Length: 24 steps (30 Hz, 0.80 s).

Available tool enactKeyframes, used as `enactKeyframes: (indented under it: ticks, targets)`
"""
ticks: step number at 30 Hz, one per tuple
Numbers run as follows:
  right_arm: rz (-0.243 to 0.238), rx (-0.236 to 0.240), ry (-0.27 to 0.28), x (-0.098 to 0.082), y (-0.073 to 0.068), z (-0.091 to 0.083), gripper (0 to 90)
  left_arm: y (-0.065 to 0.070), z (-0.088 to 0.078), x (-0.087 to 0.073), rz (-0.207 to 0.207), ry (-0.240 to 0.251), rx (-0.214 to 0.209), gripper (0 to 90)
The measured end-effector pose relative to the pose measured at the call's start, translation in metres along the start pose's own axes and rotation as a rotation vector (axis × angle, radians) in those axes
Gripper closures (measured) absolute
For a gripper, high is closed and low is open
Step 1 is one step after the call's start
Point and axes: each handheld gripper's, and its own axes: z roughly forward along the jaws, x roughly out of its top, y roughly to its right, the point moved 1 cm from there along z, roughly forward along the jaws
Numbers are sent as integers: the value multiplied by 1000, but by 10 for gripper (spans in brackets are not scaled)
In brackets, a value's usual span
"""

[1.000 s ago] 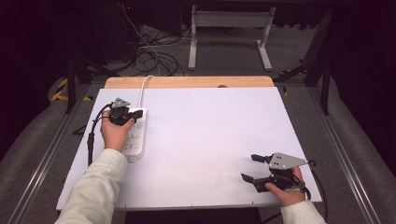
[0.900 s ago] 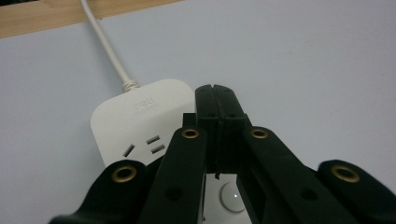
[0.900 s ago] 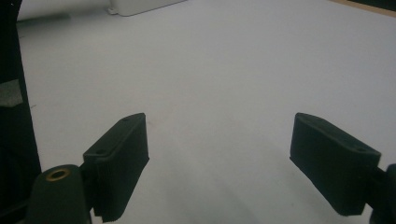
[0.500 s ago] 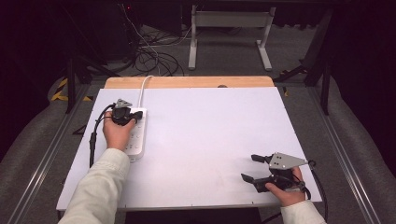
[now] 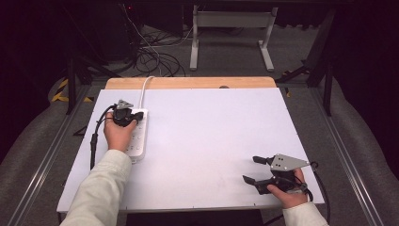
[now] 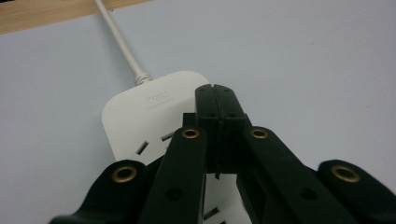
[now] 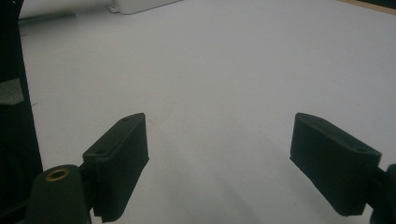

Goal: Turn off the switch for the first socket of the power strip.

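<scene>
Table: a white table top (image 5: pixel 202 141) with a strip of bare wood along its far edge; dark floor with cables lies behind it.
Power strip: a white power strip (image 5: pixel 136 136) lies flat near the left edge of the table, its long side running away from the person. Its white cord (image 5: pixel 143 89) leaves the far end and goes over the wooden strip.
Left gripper: the left gripper (image 5: pixel 126 115) is held over the far end of the power strip. In the left gripper view its two black jaws are pressed together, tip against tip, with nothing between them (image 6: pixel 215 105). The tips are above the strip's far end, close to the printed logo and the nearest sockets; I cannot tell if they touch the surface.
Left hand: the left hand (image 5: pixel 117 134) holds this gripper, a pale sleeve behind it.
Right gripper: the right gripper (image 5: pixel 254 169) is low over the near right corner of the table, well apart from the power strip. Its jaws stand wide apart, with only bare table top between them (image 7: pixel 219 140).
Right hand: the right hand (image 5: pixel 287 190) grips it from the near side.
</scene>
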Motion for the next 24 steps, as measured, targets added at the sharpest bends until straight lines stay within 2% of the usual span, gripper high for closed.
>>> enactKeyframes:
  ticks: [6,15,22,24]
  targets:
    - [-1,1,-1,0,0,0,198,0,0,0,-21,-12,17,900]
    - [-3,4,-4,0,0,0,198,1,0,-1,-18,-11,23,900]
    - [-3,5,-8,-1,-1,1,198,2,1,-5,-32,20,23,900]
    - [-5,6,-11,-1,-1,2,197,3,1,-5,-12,24,34,900]
